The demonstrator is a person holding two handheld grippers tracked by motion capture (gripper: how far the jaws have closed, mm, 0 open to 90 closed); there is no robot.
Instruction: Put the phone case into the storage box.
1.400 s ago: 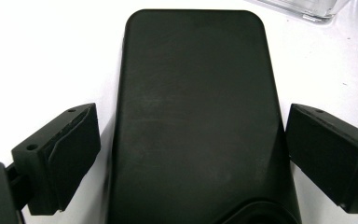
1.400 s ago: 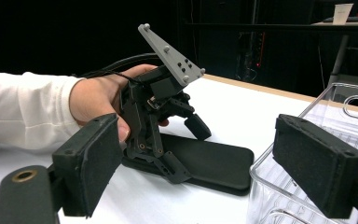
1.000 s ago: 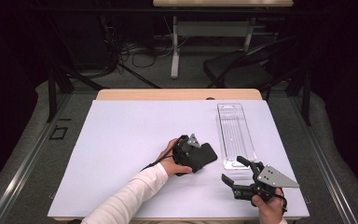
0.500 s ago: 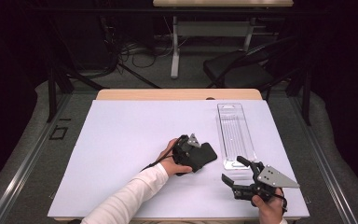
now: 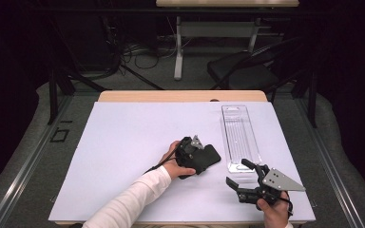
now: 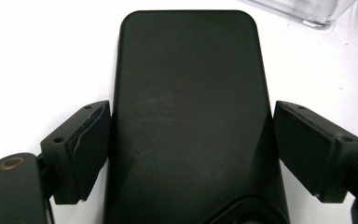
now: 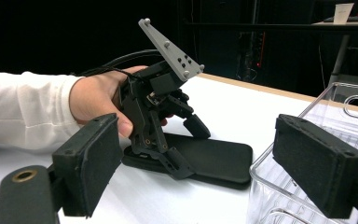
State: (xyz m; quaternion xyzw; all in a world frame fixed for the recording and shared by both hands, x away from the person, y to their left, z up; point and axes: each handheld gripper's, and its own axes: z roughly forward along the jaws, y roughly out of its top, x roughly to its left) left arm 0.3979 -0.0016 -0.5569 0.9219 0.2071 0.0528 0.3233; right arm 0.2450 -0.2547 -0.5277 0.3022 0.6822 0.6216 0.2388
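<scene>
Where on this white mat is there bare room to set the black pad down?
Free: the mat's whole left half, and the far strip between the black pad and the wooden table edge. Crowded: the near right corner, where the clear tray, left claw and right claw sit close together.

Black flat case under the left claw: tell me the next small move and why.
Probably close the left claw on the black case. Its pads straddle the case's long sides, with a slight gap on one side, and the case lies flat on the white table.
</scene>
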